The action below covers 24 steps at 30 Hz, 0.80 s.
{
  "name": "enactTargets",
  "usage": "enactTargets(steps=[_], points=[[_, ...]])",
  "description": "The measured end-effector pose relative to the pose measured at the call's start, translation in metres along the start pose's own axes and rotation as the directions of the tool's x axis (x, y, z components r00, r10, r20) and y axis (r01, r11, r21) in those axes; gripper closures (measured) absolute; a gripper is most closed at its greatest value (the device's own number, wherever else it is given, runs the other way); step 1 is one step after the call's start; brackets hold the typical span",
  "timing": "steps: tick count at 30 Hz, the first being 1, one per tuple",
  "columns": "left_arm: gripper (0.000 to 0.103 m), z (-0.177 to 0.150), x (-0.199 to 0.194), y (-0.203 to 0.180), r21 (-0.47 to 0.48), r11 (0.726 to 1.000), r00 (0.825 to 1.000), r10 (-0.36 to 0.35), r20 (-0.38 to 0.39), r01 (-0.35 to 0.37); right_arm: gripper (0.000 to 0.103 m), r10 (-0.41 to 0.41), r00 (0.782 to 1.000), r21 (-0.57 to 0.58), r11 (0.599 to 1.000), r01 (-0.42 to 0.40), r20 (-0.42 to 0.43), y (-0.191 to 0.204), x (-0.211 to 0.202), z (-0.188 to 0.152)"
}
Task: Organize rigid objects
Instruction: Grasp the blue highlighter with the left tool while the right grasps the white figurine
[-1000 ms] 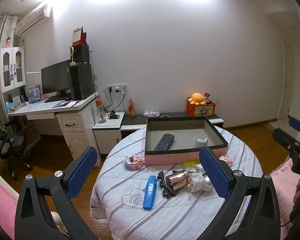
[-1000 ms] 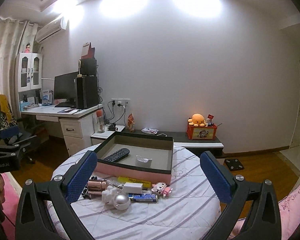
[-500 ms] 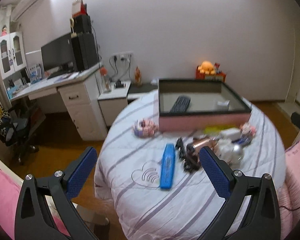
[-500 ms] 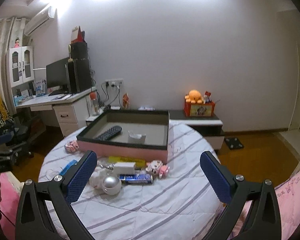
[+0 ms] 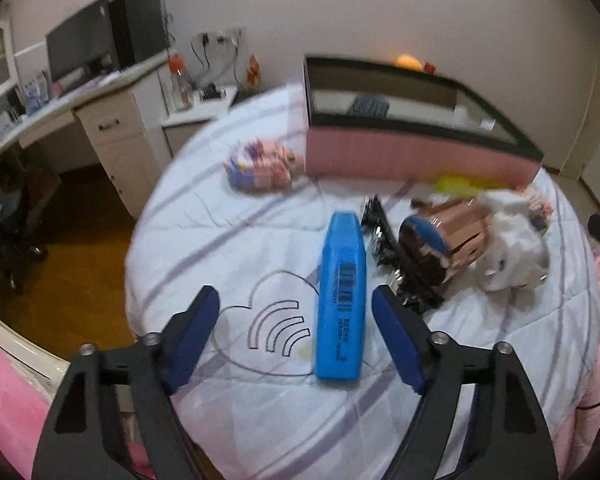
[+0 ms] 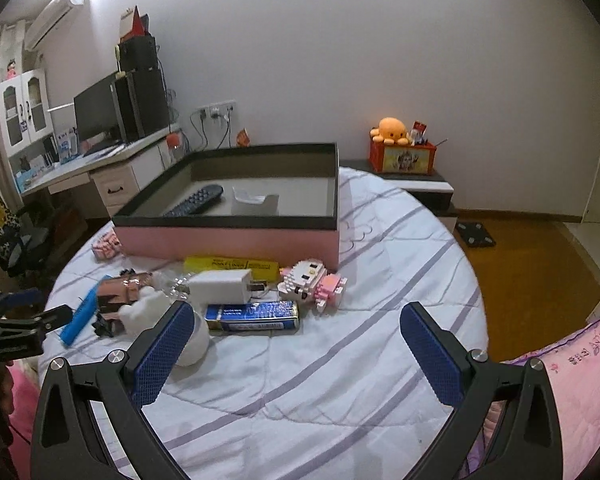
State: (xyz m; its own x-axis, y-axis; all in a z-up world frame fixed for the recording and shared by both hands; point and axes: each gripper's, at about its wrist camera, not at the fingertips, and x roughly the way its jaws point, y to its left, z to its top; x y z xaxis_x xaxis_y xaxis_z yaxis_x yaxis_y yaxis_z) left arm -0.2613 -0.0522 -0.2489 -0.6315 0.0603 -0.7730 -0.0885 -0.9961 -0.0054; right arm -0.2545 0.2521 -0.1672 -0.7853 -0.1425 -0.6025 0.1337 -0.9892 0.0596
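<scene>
A pink box with a black rim (image 6: 228,236) (image 5: 416,156) stands on the round bed and holds a black remote (image 6: 194,202) and a small white item (image 6: 255,200). My left gripper (image 5: 296,336) is open just above a blue flat case (image 5: 341,296), which lies between its fingers; it also shows in the right wrist view (image 6: 78,316). Beside it lie a rose-gold cylinder (image 5: 440,240), black clips (image 5: 378,232) and a white toy (image 5: 512,248). My right gripper (image 6: 296,352) is open and empty over the quilt, near a blue tin (image 6: 252,316), a white charger (image 6: 220,288) and a pink block figure (image 6: 314,284).
A yellow box (image 6: 230,266) lies against the pink box's front wall. Another pink block toy (image 5: 260,164) sits left of the box. A white desk with a monitor (image 6: 100,120) stands at left, and a low shelf with an orange plush (image 6: 394,130) behind.
My left gripper has dropped down and forward to straddle the blue case. My right gripper has moved closer and lower over the bed. Both stay open.
</scene>
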Motion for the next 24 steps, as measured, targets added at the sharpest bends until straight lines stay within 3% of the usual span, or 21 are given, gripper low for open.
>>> enactTargets(steps=[7,9,13,19,24], points=[[0.035,0.006,0.017,-0.013,0.053,0.999,1.0,-0.004,-0.007,0.005,0.0,0.002,0.999,0.014,1.0,-0.002,-0.04,-0.006,0.021,0.001],[0.045,0.008,0.018,-0.016,0.069,0.997,1.0,-0.017,0.004,0.016,0.0,0.003,0.999,0.017,1.0,-0.002,-0.048,-0.007,0.025,0.002],[0.076,0.012,0.018,-0.019,0.077,0.996,0.998,-0.055,0.02,0.054,0.0,0.01,0.998,0.012,1.0,-0.009,-0.069,-0.005,0.033,0.001],[0.076,0.013,0.008,-0.006,0.028,0.992,0.992,-0.127,0.014,0.127,0.0,0.012,0.996,-0.01,1.0,-0.013,-0.091,0.0,0.038,0.001],[0.076,0.014,-0.005,-0.002,0.023,0.992,0.992,-0.125,0.037,0.124,0.0,0.107,0.991,-0.007,0.994,-0.108,-0.084,0.012,0.03,0.002]])
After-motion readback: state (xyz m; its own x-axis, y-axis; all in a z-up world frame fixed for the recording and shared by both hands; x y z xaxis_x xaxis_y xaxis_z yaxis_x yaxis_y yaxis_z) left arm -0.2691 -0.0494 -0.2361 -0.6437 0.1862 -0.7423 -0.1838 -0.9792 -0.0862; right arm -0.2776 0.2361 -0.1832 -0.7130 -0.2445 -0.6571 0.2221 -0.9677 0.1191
